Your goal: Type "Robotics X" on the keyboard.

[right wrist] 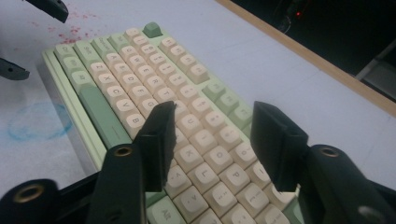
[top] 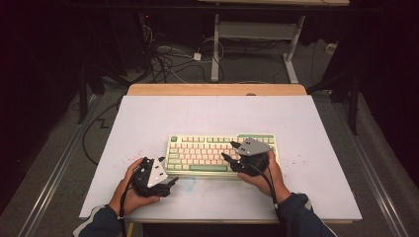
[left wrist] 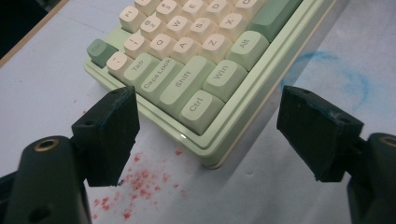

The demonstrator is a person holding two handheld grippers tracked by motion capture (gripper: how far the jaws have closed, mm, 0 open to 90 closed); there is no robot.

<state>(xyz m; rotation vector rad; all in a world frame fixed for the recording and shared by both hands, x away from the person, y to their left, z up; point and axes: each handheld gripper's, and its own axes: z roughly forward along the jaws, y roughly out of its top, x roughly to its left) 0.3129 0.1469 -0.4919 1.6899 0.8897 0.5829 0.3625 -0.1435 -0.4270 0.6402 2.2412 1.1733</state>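
Note:
A pale green keyboard with cream keys lies in the middle of the white table. My left gripper rests on the table just off the keyboard's front left corner. In the left gripper view the gripper is open, its jaws wide apart on either side of the corner with the Ctrl key. My right gripper hovers over the right half of the keyboard. In the right gripper view it stands open above the letter keys, with nothing pinched between its pads.
Red specks dot the table by the keyboard's left corner. A faint blue ring is drawn in front of the keyboard. A wooden strip edges the table's far side, with cables and a desk frame on the floor beyond.

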